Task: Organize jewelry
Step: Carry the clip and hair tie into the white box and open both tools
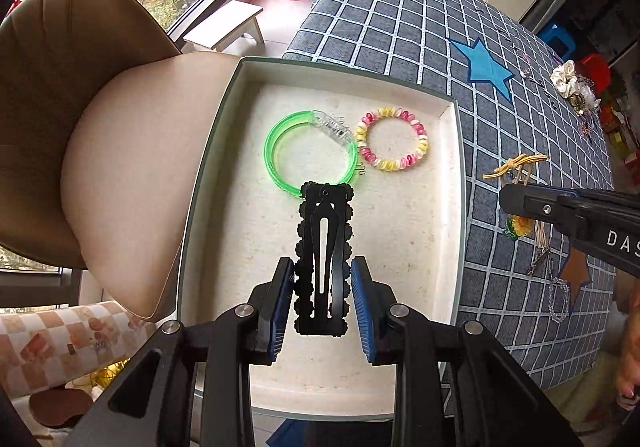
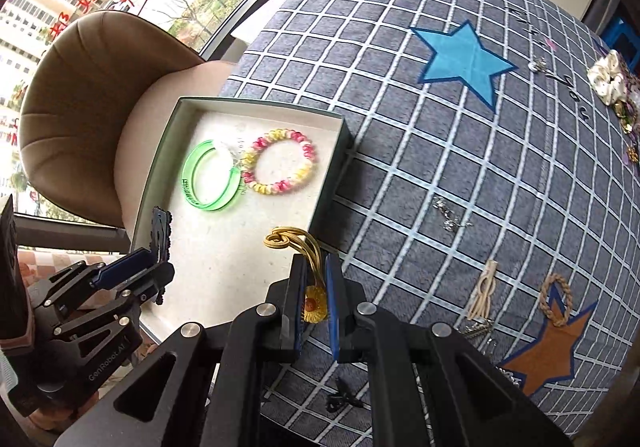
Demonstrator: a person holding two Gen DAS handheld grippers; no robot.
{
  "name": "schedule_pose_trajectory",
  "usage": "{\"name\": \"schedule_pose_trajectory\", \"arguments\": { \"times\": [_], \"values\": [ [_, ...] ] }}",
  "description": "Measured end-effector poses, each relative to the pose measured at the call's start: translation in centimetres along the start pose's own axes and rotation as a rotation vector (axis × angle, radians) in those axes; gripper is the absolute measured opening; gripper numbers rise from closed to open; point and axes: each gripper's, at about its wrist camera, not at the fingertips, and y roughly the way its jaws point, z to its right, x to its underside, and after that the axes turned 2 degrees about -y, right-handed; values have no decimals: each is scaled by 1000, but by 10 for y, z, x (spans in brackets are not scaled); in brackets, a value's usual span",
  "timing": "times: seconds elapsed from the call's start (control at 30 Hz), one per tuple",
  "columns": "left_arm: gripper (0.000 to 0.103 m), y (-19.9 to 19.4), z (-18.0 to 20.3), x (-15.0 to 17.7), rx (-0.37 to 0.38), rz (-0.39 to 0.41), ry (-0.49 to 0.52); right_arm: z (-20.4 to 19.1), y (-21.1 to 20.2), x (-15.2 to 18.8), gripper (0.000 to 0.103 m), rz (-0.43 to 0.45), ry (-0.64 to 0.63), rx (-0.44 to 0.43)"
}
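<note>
Evidently both hands are carrying pieces to the open box (image 1: 224, 151). The left gripper (image 1: 323, 289) pinches a black scalloped snap hair clip (image 1: 323, 247) by its long edges, hanging it above the box floor. It seems best lowered onto the bare floor just short of the green bangle (image 1: 308, 151) and let go only once it rests there, so it does not land on that bangle. Beside the bangle, a pink and yellow coil hair tie (image 1: 394, 141) also lies in the box. The right gripper (image 2: 316, 297), jaws pressed nearly together, pinches a yellow sunflower hair elastic (image 2: 314, 305) over the box's near corner, and should probably clear the wall before dropping it.
</note>
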Motion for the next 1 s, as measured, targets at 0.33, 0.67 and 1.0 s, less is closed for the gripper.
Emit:
{"name": "schedule_pose_trajectory", "arguments": {
  "times": [0.33, 0.67, 1.0],
  "values": [
    [37, 49, -29, -8, -25, -68, -38, -36, 61, -17, 10, -116, -47, -22],
    [37, 71, -29, -35, -31, -57, -39, -32, 97, -30, 10, -159, -13, 10],
    [37, 79, -21, -58, -72, -19, -16, -23, 94, -51, 10, -123, -8, 34]
  ]
}}
